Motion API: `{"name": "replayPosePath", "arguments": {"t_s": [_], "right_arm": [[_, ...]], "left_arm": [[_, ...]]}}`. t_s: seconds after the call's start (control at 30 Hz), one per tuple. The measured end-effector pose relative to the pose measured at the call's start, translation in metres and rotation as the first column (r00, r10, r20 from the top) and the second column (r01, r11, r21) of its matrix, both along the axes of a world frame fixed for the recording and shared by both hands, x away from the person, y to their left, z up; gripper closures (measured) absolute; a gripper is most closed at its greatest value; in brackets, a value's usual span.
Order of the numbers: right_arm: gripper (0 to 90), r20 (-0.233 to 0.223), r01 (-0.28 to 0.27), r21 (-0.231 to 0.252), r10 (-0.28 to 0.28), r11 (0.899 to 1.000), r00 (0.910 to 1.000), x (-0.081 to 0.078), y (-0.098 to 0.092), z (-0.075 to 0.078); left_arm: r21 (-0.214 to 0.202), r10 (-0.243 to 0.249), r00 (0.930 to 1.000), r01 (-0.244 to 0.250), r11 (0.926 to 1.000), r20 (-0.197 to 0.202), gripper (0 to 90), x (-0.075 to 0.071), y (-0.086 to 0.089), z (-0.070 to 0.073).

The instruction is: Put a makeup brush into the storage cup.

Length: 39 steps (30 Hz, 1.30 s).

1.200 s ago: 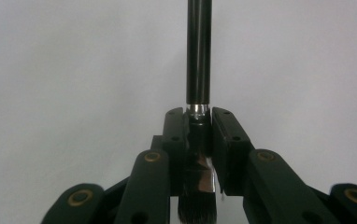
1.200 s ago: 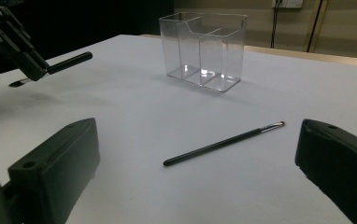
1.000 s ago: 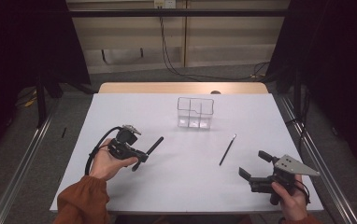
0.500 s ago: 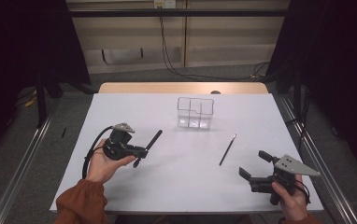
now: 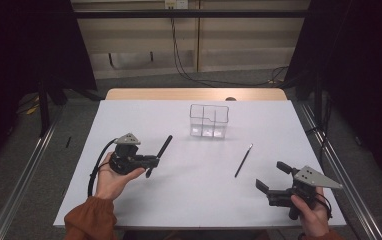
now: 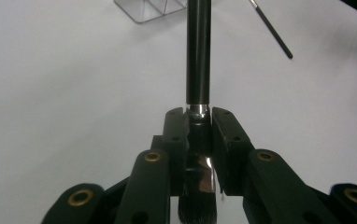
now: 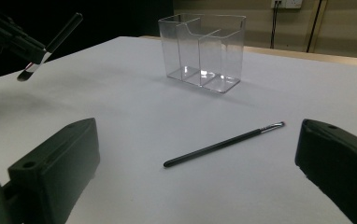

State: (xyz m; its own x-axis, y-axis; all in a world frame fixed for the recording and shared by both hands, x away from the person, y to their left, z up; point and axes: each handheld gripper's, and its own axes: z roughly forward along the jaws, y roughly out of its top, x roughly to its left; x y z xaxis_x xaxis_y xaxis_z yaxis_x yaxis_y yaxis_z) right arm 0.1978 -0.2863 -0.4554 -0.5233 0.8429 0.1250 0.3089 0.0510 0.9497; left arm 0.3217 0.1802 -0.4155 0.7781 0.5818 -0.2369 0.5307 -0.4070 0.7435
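- High view: 1 white table (image 5: 129,115), its near edge cut off behind the person's sleeve.
- 1 clear organiser (image 5: 208,120) stands toward the table's far side; its compartment walls are hard to count.
- 2 grippers: left gripper (image 5: 150,161) clamps the thick brush (image 5: 162,150) at its ferrule, above the table; right gripper (image 5: 275,177) stands wide open.
- 2 brushes: thin brush (image 5: 243,160) lies between them.

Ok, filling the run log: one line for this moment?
left tool: shut on thick brush | right tool: open, empty | thin brush: on table | clear organizer: empty
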Motion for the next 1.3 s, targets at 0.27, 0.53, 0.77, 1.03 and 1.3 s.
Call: {"name": "replayPosePath", "arguments": {"t_s": [0.27, 0.53, 0.77, 1.03, 1.3], "right_arm": [[0.0, 0.002, 0.001, 0.005, -0.001, 1.0, 1.0, 0.0, 0.0, 0.0], [0.0, 0.007, 0.0, 0.015, 0.0, 1.0, 1.0, 0.0, 0.0, 0.001], [0.0, 0.005, -0.001, 0.017, 0.001, 1.0, 1.0, 0.0, 0.0, 0.001], [0.0, 0.009, -0.001, 0.021, 0.0, 1.0, 1.0, 0.0, 0.001, 0.001], [0.0, 0.012, 0.0, 0.021, -0.001, 1.0, 0.9999, 0.0, 0.002, 0.002]], "left_arm": [[-0.066, -0.041, 0.9987, 0.043, 0.9969, 0.03, 76.6, -0.003, -0.001, 0.004], [-0.079, -0.072, 0.9968, 0.074, 0.9941, 0.036, 76.6, -0.007, -0.009, 0.007], [-0.091, -0.091, 0.9949, 0.095, 0.9913, 0.044, 76.6, -0.007, -0.017, 0.01], [-0.101, -0.118, 0.9917, 0.122, 0.9873, 0.051, 76.6, -0.007, -0.026, 0.014], [-0.11, -0.172, 0.9834, 0.178, 0.978, 0.056, 76.6, -0.008, -0.039, 0.015]]}}
